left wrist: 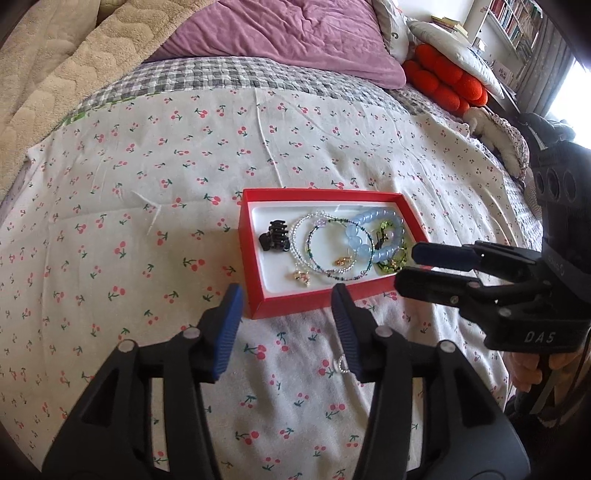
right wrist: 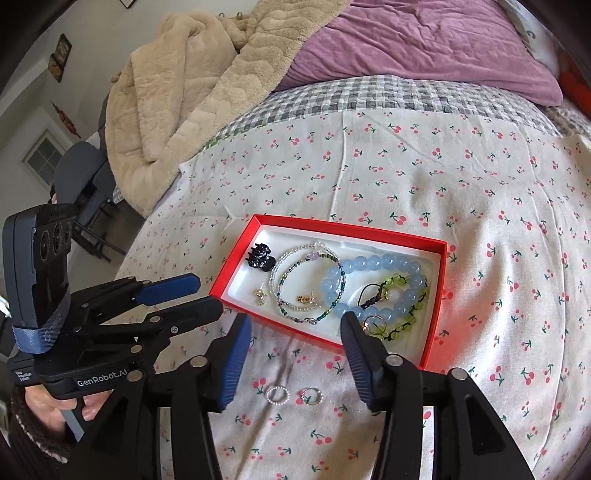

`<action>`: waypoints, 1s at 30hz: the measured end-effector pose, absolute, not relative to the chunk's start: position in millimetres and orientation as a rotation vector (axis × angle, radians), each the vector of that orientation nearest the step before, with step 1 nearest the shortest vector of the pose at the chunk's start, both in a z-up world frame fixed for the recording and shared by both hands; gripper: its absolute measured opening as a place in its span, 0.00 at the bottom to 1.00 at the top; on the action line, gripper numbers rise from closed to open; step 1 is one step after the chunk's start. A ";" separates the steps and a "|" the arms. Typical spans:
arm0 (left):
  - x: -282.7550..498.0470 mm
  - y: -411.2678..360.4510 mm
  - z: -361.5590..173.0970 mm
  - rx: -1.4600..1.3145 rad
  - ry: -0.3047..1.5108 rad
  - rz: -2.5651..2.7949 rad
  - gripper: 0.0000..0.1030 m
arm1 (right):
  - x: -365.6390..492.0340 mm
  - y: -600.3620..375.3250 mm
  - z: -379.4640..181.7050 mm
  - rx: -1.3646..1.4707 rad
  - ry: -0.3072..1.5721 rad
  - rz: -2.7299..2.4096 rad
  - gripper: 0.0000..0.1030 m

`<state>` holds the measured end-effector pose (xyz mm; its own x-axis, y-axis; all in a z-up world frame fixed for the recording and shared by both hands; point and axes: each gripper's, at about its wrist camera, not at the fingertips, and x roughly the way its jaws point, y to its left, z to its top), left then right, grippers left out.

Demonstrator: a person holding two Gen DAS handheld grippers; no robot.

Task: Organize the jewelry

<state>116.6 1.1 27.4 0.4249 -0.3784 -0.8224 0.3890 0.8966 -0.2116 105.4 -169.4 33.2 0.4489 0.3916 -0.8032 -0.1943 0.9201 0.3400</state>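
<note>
A bed (left wrist: 184, 155) spread with a cherry-print sheet fills the room. At its far side lie a purple duvet (left wrist: 280, 33) and a beige fleece blanket (right wrist: 177, 81). Far right, red cushions (left wrist: 443, 81) sit below a bookshelf (left wrist: 517, 22) beside a bright window (left wrist: 580, 85). Far left are a grey chair (right wrist: 81, 166) and white wall (right wrist: 29, 74).

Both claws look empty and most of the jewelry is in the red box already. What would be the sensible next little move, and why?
Probably lower the right gripper onto one of the two small rings lying on the bedspread just ahead of its open fingers. They appear to be the only pieces outside the red box, and they lie just short of its near wall, so the carry would be brief.
</note>
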 end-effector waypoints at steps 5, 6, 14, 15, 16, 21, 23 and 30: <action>96.2 0.0 18.6 0.050 1.006 -0.456 0.65 | 90.5 -171.1 32.8 0.163 1.046 0.365 0.52; 92.0 -1.8 16.3 0.068 1.003 -0.455 0.67 | 87.3 -172.0 31.1 0.155 1.050 0.364 0.53; 63.4 -18.6 -2.9 0.198 1.025 -0.476 0.77 | 61.4 -184.5 16.9 0.091 1.075 0.331 0.62; 61.5 -20.0 -4.7 0.204 1.030 -0.476 0.77 | 58.5 -186.8 15.9 0.088 1.075 0.325 0.64; 59.6 -21.1 -6.3 0.207 1.032 -0.475 0.77 | 55.5 -189.1 14.8 0.086 1.074 0.319 0.65; 51.1 -26.0 -12.7 0.218 1.033 -0.469 0.78 | 42.3 -198.1 12.2 0.076 1.071 0.298 0.67; 48.5 -28.1 -14.6 0.232 1.022 -0.466 0.78 | 38.2 -200.8 11.7 0.072 1.066 0.293 0.68; 41.8 -38.0 -28.2 0.280 1.004 -0.489 0.78 | 27.2 -201.2 0.9 0.003 1.066 0.270 0.69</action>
<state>41.8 -38.0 -28.2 0.4419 -0.2620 -0.8579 0.5138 0.8579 0.0027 27.2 -201.2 0.9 0.4538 0.2203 -0.8634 -0.2170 0.9671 0.1326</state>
